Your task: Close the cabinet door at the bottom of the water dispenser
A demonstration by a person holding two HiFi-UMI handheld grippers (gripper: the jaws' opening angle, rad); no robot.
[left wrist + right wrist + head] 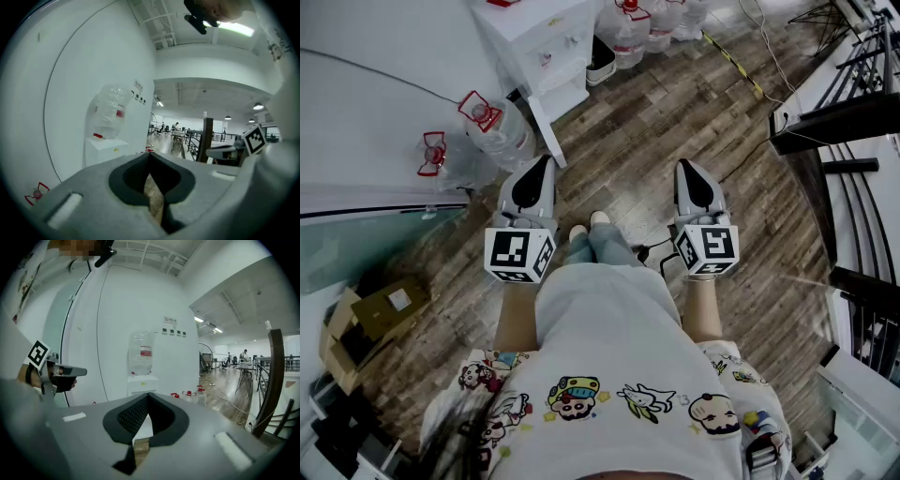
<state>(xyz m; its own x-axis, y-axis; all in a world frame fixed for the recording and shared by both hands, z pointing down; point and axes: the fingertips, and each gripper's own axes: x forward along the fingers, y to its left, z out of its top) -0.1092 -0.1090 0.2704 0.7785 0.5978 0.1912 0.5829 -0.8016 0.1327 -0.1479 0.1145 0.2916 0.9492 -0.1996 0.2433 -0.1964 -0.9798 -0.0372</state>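
While upended, bottle (140, 352) atop water dispenser (142, 384).

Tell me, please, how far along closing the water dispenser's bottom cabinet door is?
Nothing looks done: the white bottom door of the white box-shaped water dispenser stands swung open. Nothing is in hand: the left gripper and right gripper are shut, empty and apart from it. Left to do: reach the door and push it shut.

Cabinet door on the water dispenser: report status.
Left tool, right tool shut, empty, well short of water dispenser. Cabinet door open, untouched. Water jug on floor beside it.
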